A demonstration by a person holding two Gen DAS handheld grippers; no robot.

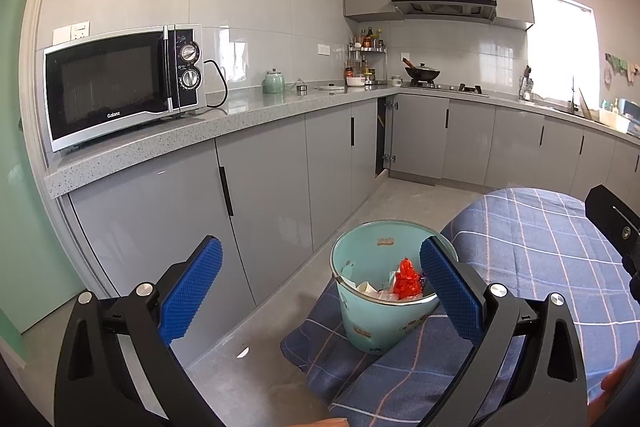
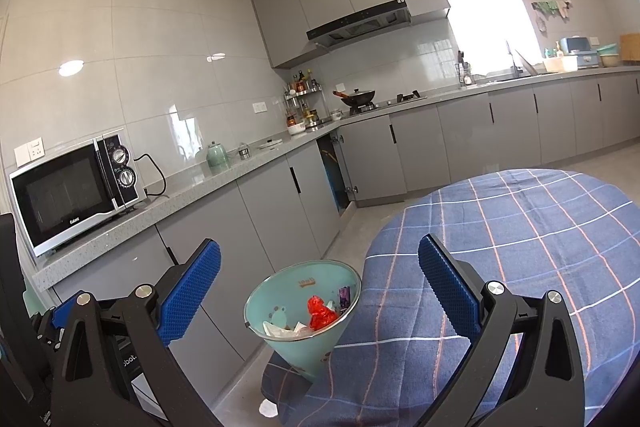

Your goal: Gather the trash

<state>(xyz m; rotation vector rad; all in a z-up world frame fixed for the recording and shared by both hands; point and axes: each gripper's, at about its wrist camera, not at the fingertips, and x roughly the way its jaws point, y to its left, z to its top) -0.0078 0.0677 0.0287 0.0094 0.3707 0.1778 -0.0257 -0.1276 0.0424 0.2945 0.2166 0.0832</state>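
A light teal trash bin (image 1: 372, 323) stands on the floor against the hanging edge of a blue plaid tablecloth (image 1: 532, 247). It holds a crumpled red wrapper (image 1: 406, 281) and white paper scraps (image 1: 366, 287). My left gripper (image 1: 320, 291) is open and empty, above and in front of the bin. In the right wrist view the bin (image 2: 304, 343) with the red wrapper (image 2: 320, 313) lies between the fingers of my right gripper (image 2: 320, 291), which is open and empty. Part of the right gripper shows at the left view's right edge (image 1: 616, 227).
A grey counter (image 1: 224, 123) with a microwave (image 1: 120, 87), a green kettle (image 1: 274, 83) and a stove with a wok (image 1: 422, 73) runs along the walls. Grey cabinets (image 1: 260, 207) stand below. One corner cabinet door (image 1: 386, 135) is ajar. The tablecloth covers a round table (image 2: 520, 247).
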